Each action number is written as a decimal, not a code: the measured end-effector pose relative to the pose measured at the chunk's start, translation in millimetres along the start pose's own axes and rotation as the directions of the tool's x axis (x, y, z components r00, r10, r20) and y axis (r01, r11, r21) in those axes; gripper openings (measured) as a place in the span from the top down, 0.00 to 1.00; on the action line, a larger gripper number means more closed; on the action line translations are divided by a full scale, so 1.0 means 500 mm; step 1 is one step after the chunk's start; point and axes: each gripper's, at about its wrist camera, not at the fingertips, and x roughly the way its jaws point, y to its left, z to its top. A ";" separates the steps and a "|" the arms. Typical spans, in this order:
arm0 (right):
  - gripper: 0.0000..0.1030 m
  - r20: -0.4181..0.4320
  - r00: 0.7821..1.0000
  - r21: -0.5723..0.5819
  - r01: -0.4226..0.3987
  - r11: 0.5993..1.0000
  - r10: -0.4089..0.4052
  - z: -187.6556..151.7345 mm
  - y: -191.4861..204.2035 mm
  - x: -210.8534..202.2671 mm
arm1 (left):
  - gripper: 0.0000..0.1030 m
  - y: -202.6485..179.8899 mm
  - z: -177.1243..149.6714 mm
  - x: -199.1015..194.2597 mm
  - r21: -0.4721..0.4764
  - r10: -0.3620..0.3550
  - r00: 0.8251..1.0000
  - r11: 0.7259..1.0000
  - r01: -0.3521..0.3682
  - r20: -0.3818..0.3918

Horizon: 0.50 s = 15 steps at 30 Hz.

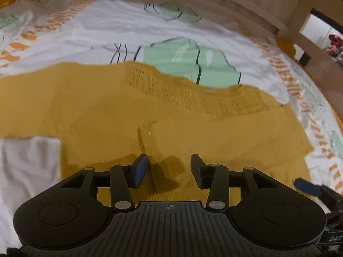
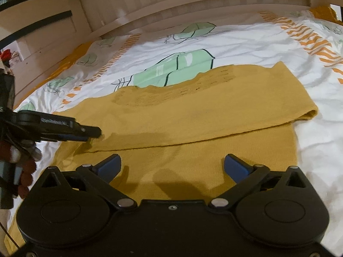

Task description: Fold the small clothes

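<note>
So the mustard top (image 2: 193, 111) lies flat on the bed (image 2: 246, 42), long axis running left to right, just ahead of both tools; left tool (image 1: 169, 169) half open, right tool (image 2: 172, 165) wide open, both empty, right sits nearer the fold

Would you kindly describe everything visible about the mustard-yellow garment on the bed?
The mustard-yellow garment is a fine knit with an openwork band near its far edge. It lies flat on the printed bed cover, one part folded across the body and leaving a straight edge. Both tongs are open above it, gripping nothing.
</note>
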 end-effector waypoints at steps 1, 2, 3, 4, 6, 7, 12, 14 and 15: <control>0.01 0.000 1.000 -0.006 0.001 1.000 -0.001 0.000 0.003 0.001 | 0.58 0.001 -0.003 0.004 -0.008 -0.002 1.000 1.000 0.002 -0.003; 0.01 0.000 1.000 -0.015 0.002 1.000 -0.002 0.000 0.006 0.001 | 0.58 0.003 -0.006 0.008 -0.018 -0.005 1.000 1.000 0.005 -0.004; 0.01 -0.001 1.000 -0.021 0.002 1.000 -0.002 -0.001 0.008 0.001 | 0.57 0.004 -0.007 0.011 -0.031 -0.007 1.000 1.000 0.007 -0.005; 0.01 -0.003 1.000 -0.024 0.000 1.000 0.000 -0.001 0.009 0.002 | 0.57 0.006 -0.007 0.015 -0.045 -0.011 1.000 0.999 0.011 -0.004; 0.01 -0.005 1.000 -0.026 -0.002 1.000 0.002 -0.001 0.010 0.003 | 0.57 0.006 -0.005 0.022 -0.065 -0.023 1.000 0.998 0.023 0.001; 0.01 -0.005 1.000 -0.026 -0.003 1.000 0.002 -0.001 0.010 0.004 | 0.58 0.006 -0.003 0.025 -0.077 -0.034 0.999 0.996 0.035 0.005; 0.01 -0.007 1.000 -0.024 -0.002 1.000 0.002 -0.002 0.010 0.005 | 0.63 0.002 -0.001 0.029 -0.126 -0.035 0.999 0.991 0.039 0.027; 0.01 -0.008 1.000 -0.024 -0.002 1.000 0.002 -0.003 0.011 0.005 | 0.90 -0.004 -0.001 0.029 -0.109 -0.023 0.999 0.994 0.027 0.038; 0.01 -0.008 1.000 -0.024 -0.002 1.000 0.002 -0.003 0.011 0.005 | 0.93 -0.010 -0.002 0.028 -0.075 -0.022 0.999 0.997 0.025 0.045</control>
